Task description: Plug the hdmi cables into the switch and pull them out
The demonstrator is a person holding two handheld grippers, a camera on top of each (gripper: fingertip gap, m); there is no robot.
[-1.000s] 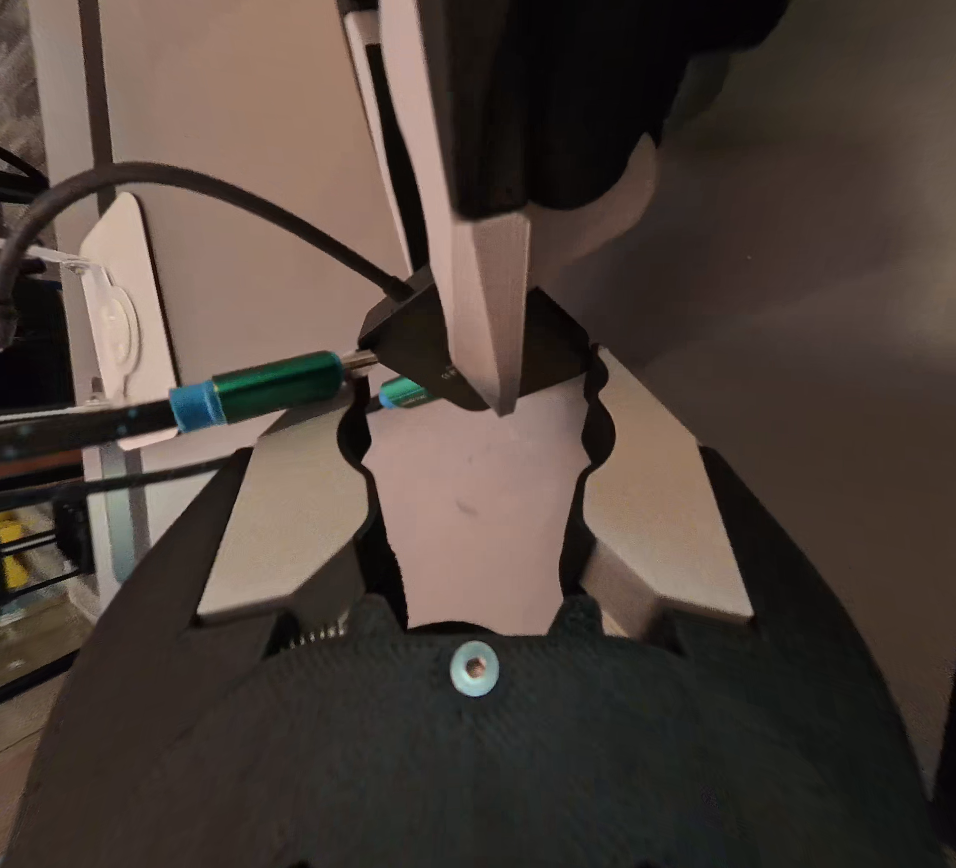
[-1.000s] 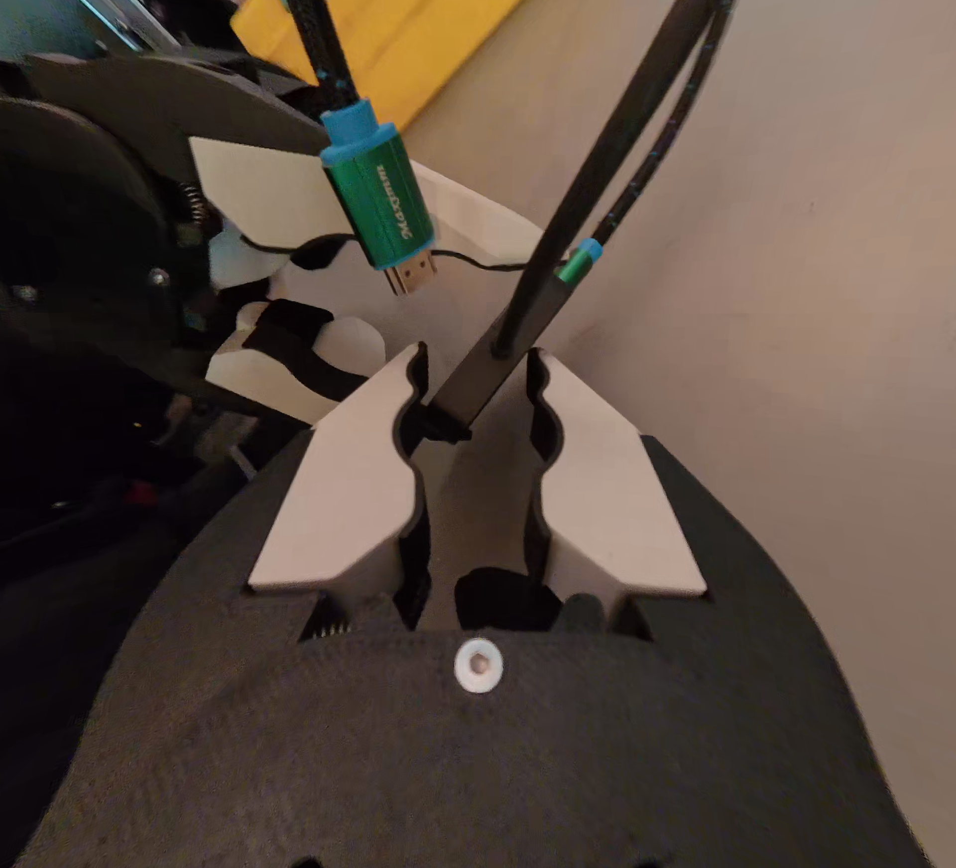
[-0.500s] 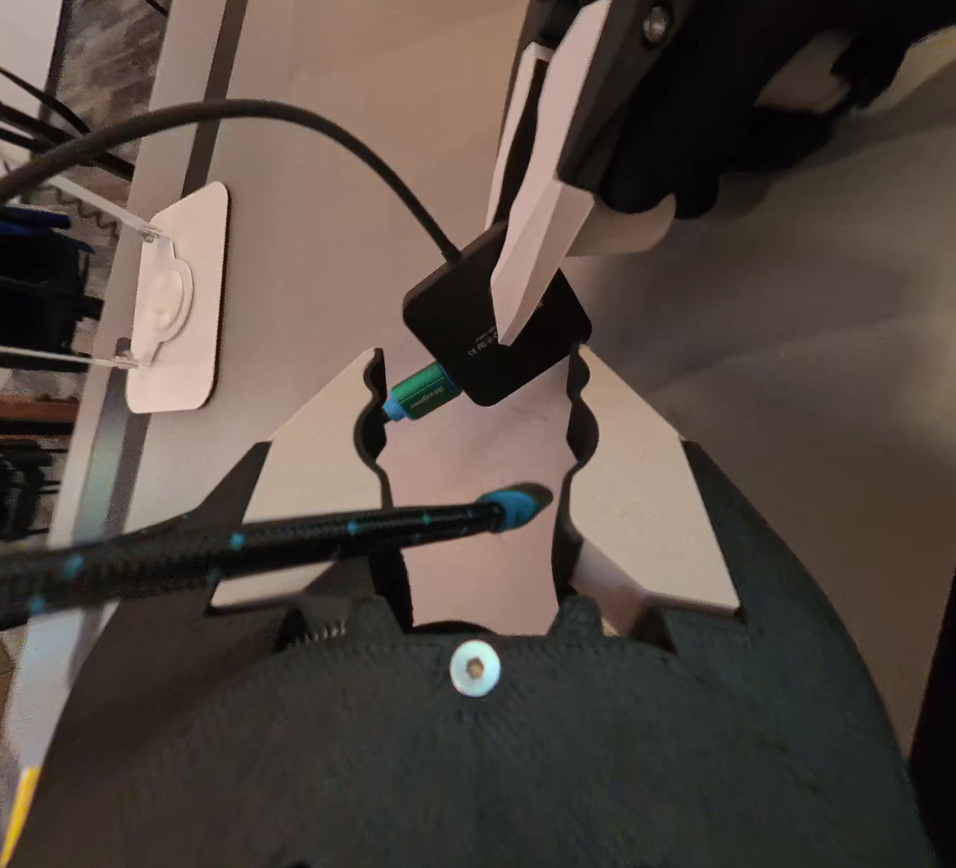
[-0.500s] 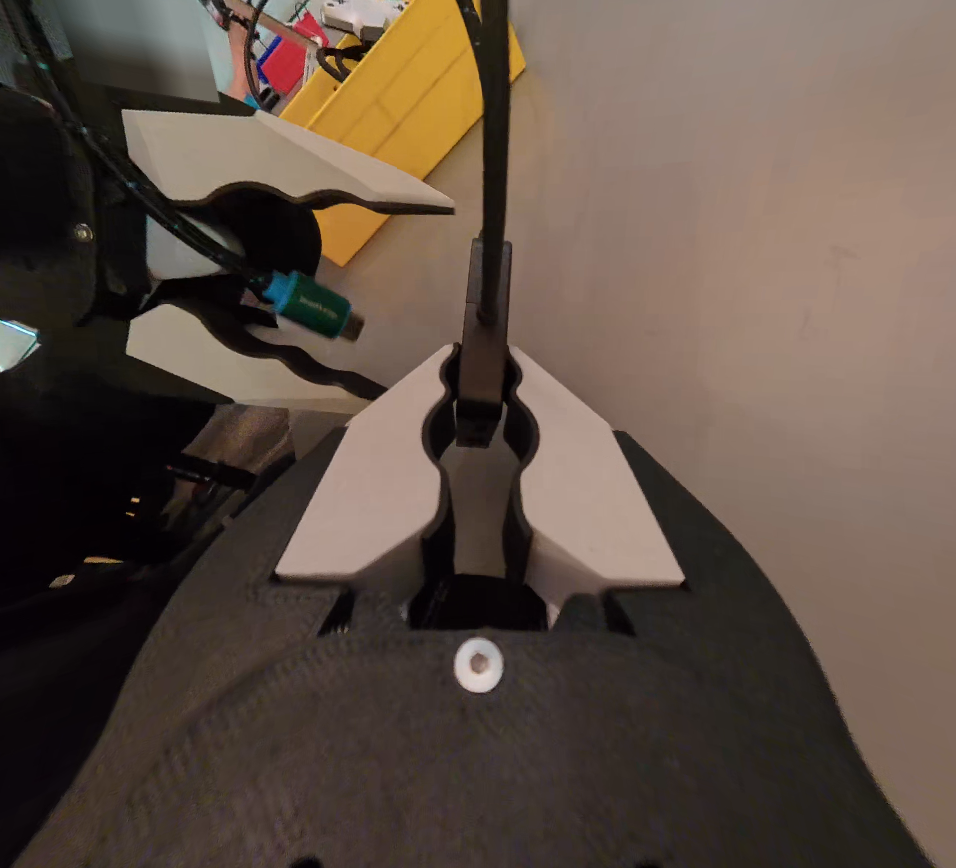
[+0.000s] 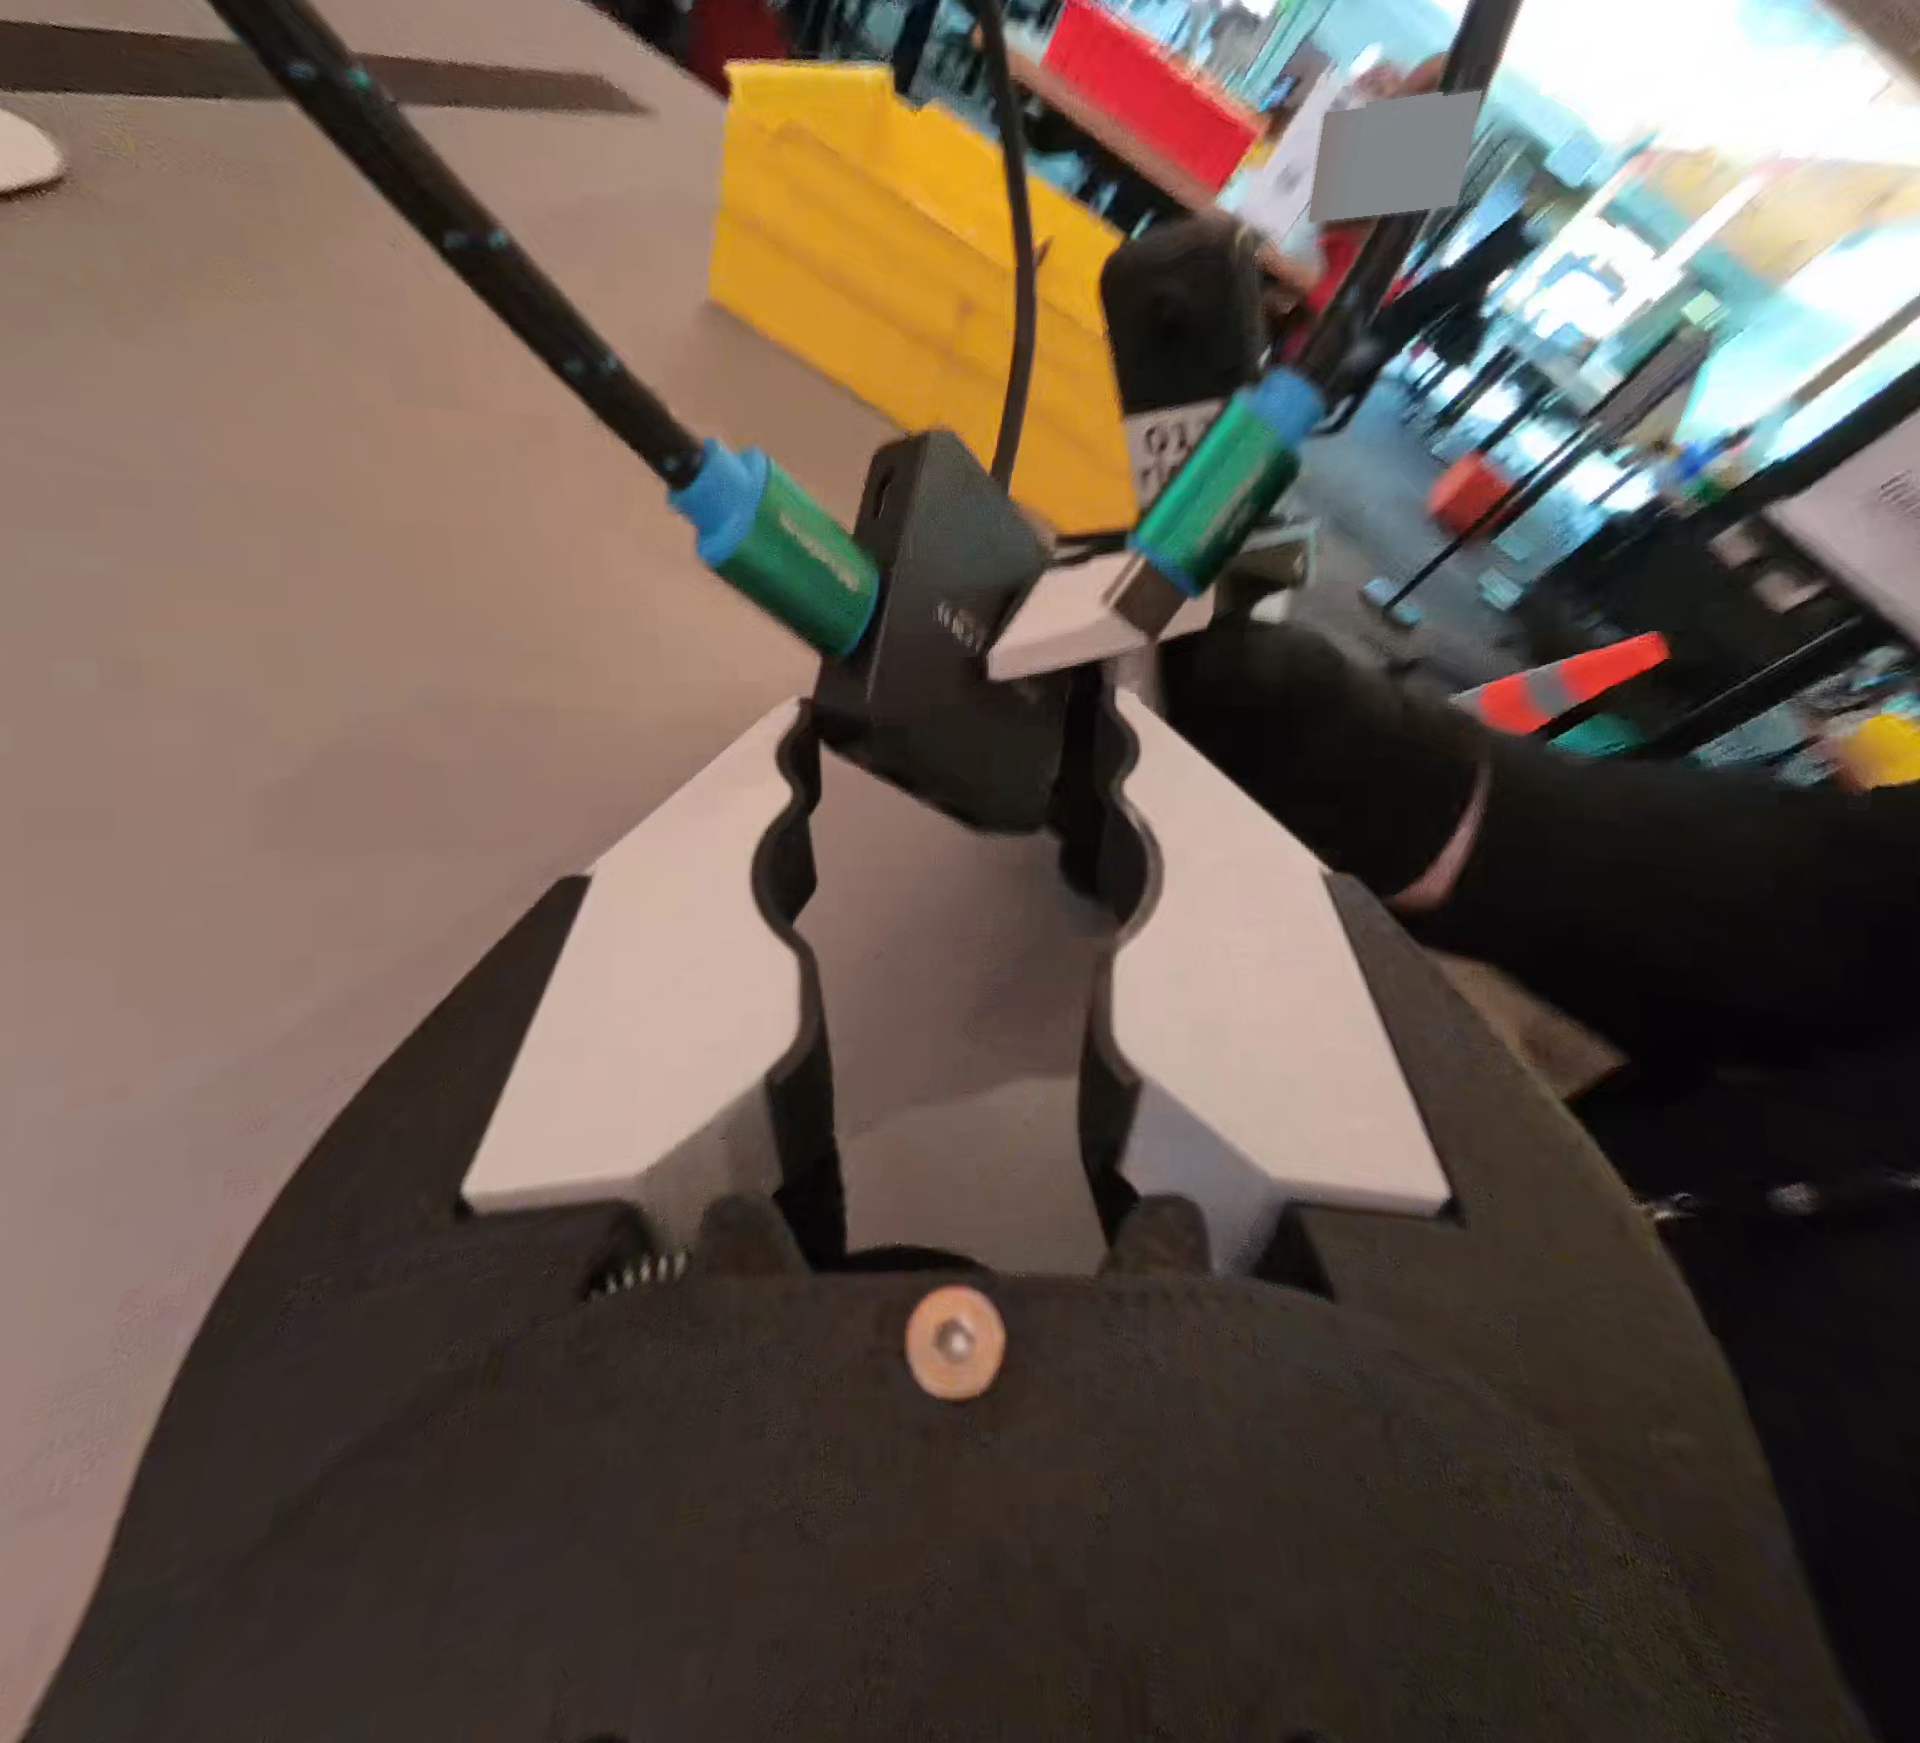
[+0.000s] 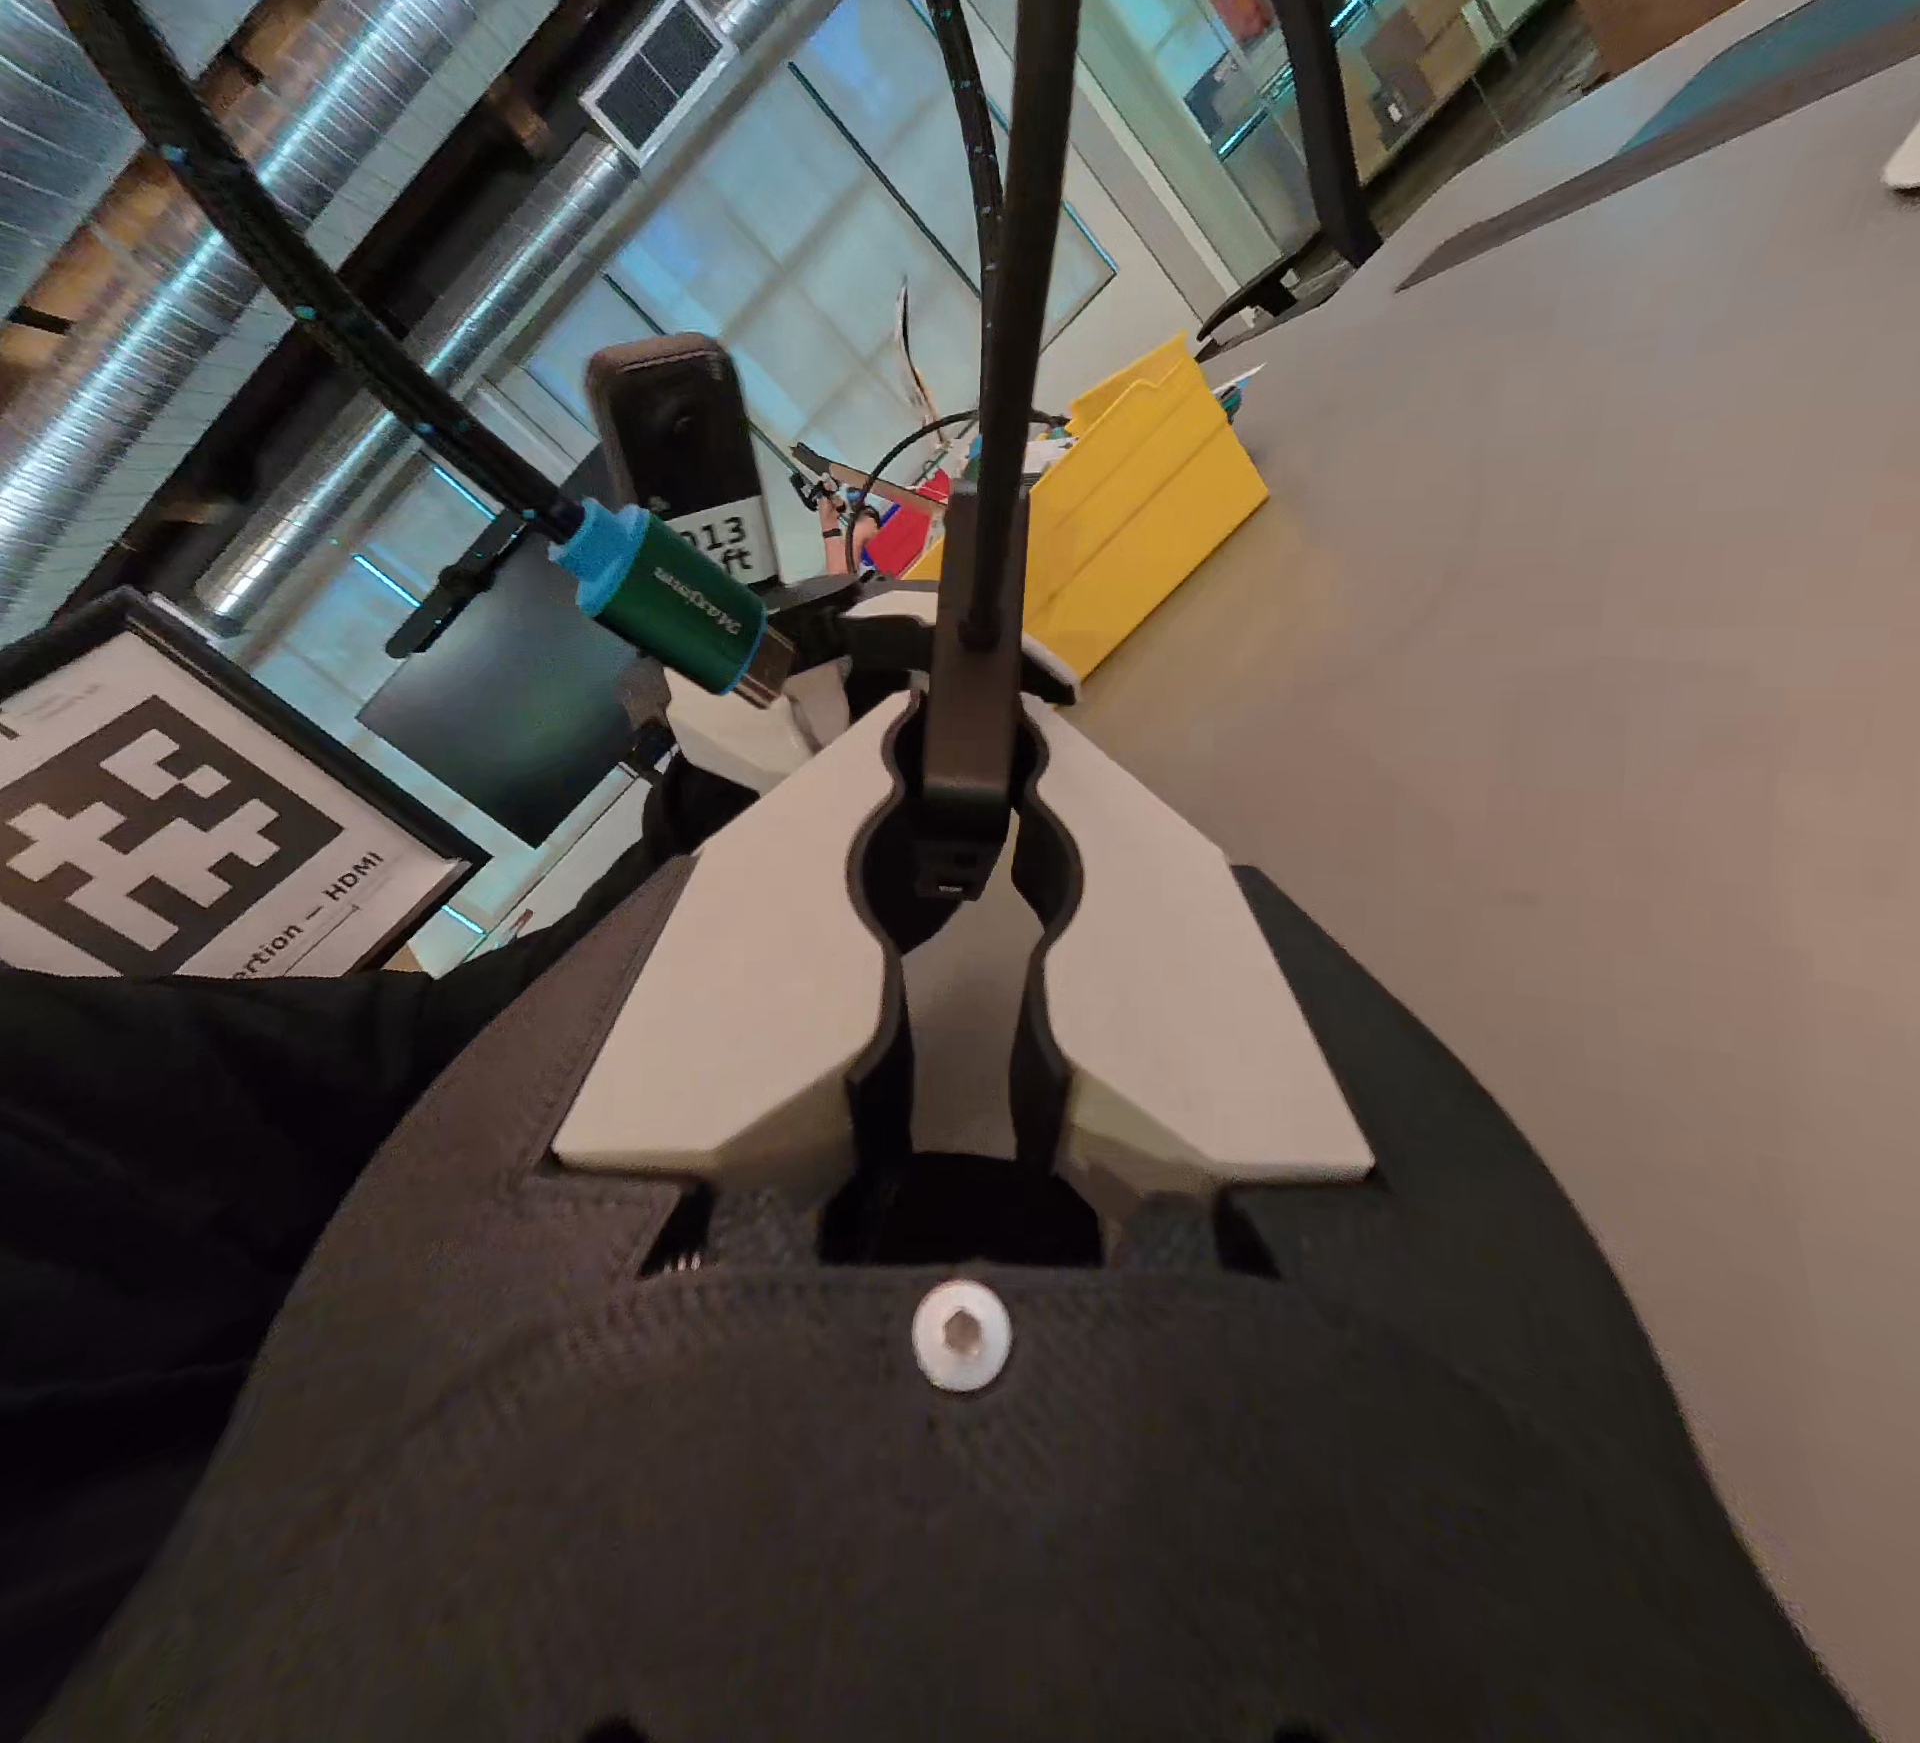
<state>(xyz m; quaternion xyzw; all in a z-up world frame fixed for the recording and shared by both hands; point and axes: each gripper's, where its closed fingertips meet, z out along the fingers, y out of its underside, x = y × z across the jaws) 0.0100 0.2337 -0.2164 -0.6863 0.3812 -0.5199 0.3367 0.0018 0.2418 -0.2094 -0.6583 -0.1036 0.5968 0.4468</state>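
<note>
Right now the switch (image 6: 971, 737) is off the table (image 5: 260, 654), pinched edge-on between the closed fingers of the right gripper (image 6: 968, 727), its thin lead (image 5: 1023, 291) running upward. One green plug (image 5: 795, 566) sits in a port on the switch's side, its braided cable rising away to the left. A second plug (image 5: 1210, 498) hangs free just beside the switch, held by neither gripper, metal tip bare. The left gripper (image 5: 956, 717) is spread wide with the switch at its mouth, seemingly not clamping anything.

Whichever plug comes next, the left gripper should likely close on the green shell, not the braid. It should then move straight along the port's line while the right holds steady. A skewed pull or push could twist the switch in that narrow edge grip. The yellow bin (image 5: 862, 239) stands well behind, out of the way.
</note>
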